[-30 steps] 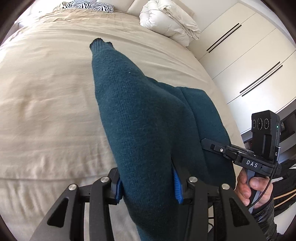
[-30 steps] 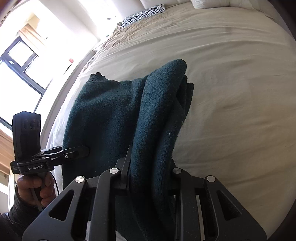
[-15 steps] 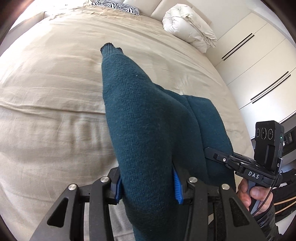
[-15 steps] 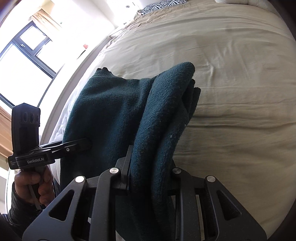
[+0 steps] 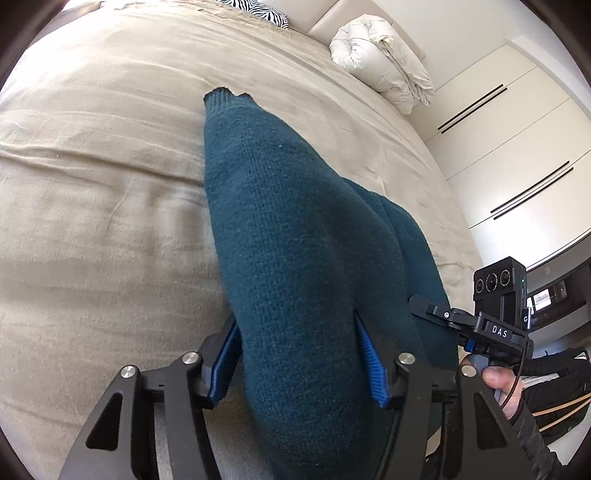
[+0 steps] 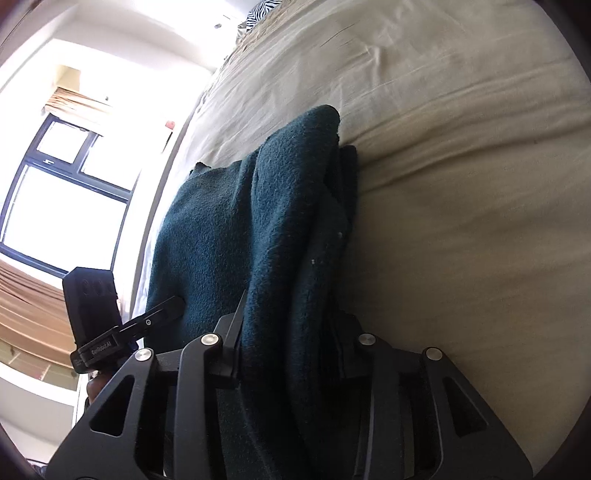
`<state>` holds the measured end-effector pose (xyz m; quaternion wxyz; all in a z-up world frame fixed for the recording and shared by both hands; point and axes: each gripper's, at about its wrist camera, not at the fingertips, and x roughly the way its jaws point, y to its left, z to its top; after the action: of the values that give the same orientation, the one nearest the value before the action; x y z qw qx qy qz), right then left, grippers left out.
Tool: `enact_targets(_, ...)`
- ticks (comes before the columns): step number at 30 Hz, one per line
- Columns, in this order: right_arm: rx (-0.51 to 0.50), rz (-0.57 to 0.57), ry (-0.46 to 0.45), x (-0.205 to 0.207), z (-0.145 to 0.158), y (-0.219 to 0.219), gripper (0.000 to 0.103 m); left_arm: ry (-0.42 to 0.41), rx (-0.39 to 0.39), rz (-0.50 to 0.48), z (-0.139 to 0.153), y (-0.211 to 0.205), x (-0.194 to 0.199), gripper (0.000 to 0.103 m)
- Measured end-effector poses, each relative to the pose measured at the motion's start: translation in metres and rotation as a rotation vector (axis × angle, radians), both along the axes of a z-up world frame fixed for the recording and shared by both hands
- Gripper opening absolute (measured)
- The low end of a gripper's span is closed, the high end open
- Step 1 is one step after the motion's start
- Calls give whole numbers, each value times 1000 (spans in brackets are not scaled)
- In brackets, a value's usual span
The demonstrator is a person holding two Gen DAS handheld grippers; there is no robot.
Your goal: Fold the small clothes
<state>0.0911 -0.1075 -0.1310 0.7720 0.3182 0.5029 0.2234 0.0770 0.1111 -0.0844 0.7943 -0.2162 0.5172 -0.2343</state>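
A dark teal knitted sweater (image 5: 288,221) lies folded lengthwise on the beige bed (image 5: 92,221), its ribbed end pointing away from me. My left gripper (image 5: 295,325) straddles its near end. The jaws are opening, and a small gap shows at the left blue pad (image 5: 223,365). In the right wrist view the same sweater (image 6: 221,229) is bunched into a thick ridge. My right gripper (image 6: 291,314) is around that ridge with its jaws opening, and the cloth lies loosely between the fingers. Each view shows the other gripper at the sweater's side edge.
A rolled white duvet (image 5: 384,62) and a zebra-print pillow (image 5: 258,9) sit at the head of the bed. White wardrobe doors (image 5: 517,147) stand to the right. A bright window (image 6: 62,203) is on the left side. A person's hand (image 5: 498,384) holds the right gripper's handle.
Both grippers have come down toward the bed with the sweater. Their jaws now stand wider than in the earlier frames, loosening the hold on the cloth.
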Motion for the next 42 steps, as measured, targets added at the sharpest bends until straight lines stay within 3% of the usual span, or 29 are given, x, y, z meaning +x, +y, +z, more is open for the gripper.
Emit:
enact_targets(5,-9,-31,-16,-12,10,-7,42,-41,42,31,12,11,-20,64)
enact_targets(9,-43,-80,-39,-18,19,-23,46,-123,86,81,33,18,-36,65)
enact_targets(12,-72,-127,-57,-26,25,-37,46,-195,105,123,51,25,-52,74)
enact_targets(17,-175,-203,-134,-48,52,-50,46,-415,265,181,98,18,-87,95)
enact_targets(18,-207,-215,-164,-54,62,-49,46,-476,294,198,110,15,-97,101)
enact_targets(22,-372,-257,-314,-74,110,-38,52,-700,337,262,160,3,-128,103)
enact_targets(25,-477,-324,-479,-94,155,-30,66,-821,383,311,197,-5,-146,103)
enact_targets(26,-494,-357,-540,-102,170,-28,77,-865,400,317,209,-9,-152,103)
enact_targets(27,-501,-399,-604,-111,185,-28,88,-905,416,314,220,-13,-158,103)
enact_targets(30,-480,-500,-762,-137,225,-31,101,-1004,513,332,243,-27,-174,103)
enact_targets(33,-491,-576,-840,-157,253,-31,103,-1029,575,324,258,-35,-179,103)
enact_targets(37,-511,-614,-864,-171,274,-29,103,-1005,575,314,260,-38,-177,103)
enact_targets(42,-490,-484,-747,-164,273,-26,103,-896,564,277,240,-42,-168,103)
